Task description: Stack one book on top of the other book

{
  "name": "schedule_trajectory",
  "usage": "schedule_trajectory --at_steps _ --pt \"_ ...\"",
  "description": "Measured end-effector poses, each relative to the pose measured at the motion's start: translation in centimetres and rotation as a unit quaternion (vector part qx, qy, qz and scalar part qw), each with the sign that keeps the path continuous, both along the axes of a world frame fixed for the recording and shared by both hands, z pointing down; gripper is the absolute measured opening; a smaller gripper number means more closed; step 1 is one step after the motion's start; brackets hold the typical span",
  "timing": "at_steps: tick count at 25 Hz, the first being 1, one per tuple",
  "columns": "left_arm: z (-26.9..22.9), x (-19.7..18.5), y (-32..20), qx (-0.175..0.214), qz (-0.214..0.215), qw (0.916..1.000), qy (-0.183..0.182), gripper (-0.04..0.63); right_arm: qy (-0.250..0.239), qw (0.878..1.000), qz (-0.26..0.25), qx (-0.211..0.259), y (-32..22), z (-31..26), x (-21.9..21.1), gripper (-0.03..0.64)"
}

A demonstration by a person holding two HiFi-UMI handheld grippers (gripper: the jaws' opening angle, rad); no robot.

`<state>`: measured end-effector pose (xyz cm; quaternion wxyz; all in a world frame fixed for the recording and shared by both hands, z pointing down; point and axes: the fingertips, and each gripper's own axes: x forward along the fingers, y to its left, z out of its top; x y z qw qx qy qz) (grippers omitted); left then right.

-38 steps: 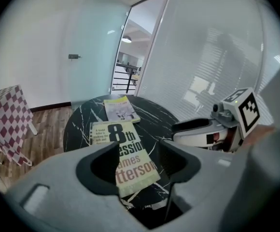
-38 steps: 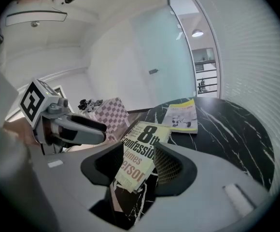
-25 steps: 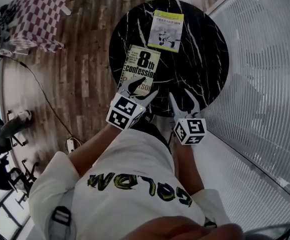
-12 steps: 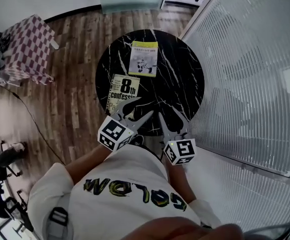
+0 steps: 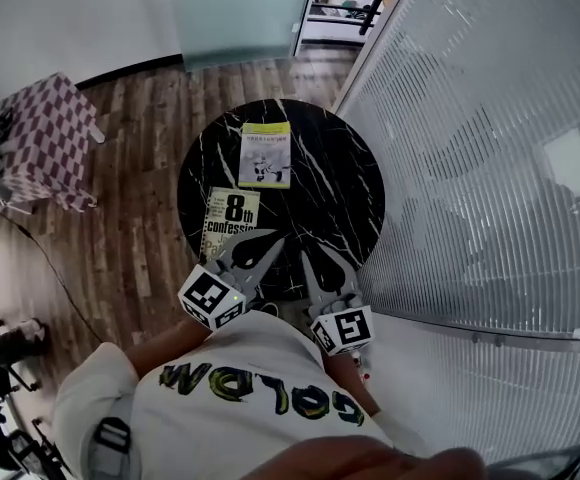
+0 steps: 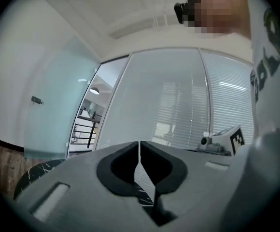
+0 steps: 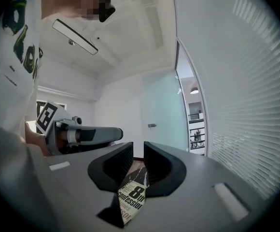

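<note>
Two books lie apart on the round black marble table point(image 5: 345, 193). A yellow-green one point(image 5: 265, 155) is at the far side, and the "8th confession" book point(image 5: 229, 226) sits nearer, at the left edge. My left gripper point(image 5: 267, 243) hovers by that book's near right corner; its jaws have just been closing and are now shut on nothing point(image 6: 139, 146). My right gripper point(image 5: 305, 258) hangs over the table's near edge. Its jaws have been closing too, and a narrow empty gap remains point(image 7: 138, 156). Through that gap the "8th confession" book point(image 7: 134, 195) shows below.
A checkered cloth-covered stand point(image 5: 40, 143) is on the wooden floor point(image 5: 140, 218) at the left. A glass wall with blinds point(image 5: 470, 168) runs along the right, close to the table. A frosted glass door point(image 5: 240, 13) stands at the back.
Both grippers have risen off the table's near edge, and the table looks smaller and farther. The left jaws went from wide open to shut. The right jaws narrowed.
</note>
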<state>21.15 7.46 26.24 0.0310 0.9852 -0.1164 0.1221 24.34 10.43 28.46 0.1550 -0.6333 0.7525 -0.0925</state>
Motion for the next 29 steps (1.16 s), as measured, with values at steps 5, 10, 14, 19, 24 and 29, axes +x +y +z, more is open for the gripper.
schedule_trajectory --at_steps 5,10,14,19,24,29 --pt "-1.0 0.2 -0.1 0.026 0.008 0.9995 0.013 0.002 0.009 1.0 0.013 0.013 0.4 -0.9 0.6 0.013" --pt "-0.8 0.6 -0.3 0.023 0.012 0.9996 0.009 0.003 0.012 1.0 0.012 0.015 0.1 -0.9 1.2 0.005" --pt "-0.7 0.8 -0.3 0.009 0.009 0.9998 0.014 0.003 0.015 1.0 0.011 0.019 0.0 -1.3 1.5 0.005" --pt "-0.4 1.0 -0.5 0.001 0.005 0.9999 0.016 0.003 0.008 1.0 0.017 0.018 -0.4 -1.3 2.0 0.005" --pt "-0.2 1.1 -0.7 -0.005 0.003 0.9999 0.012 0.003 0.002 1.0 0.018 0.014 -0.7 -1.2 2.3 0.005" --pt "0.1 1.4 -0.9 -0.007 0.002 0.9999 0.009 0.003 0.004 1.0 0.015 0.017 -0.9 -1.4 2.5 0.005"
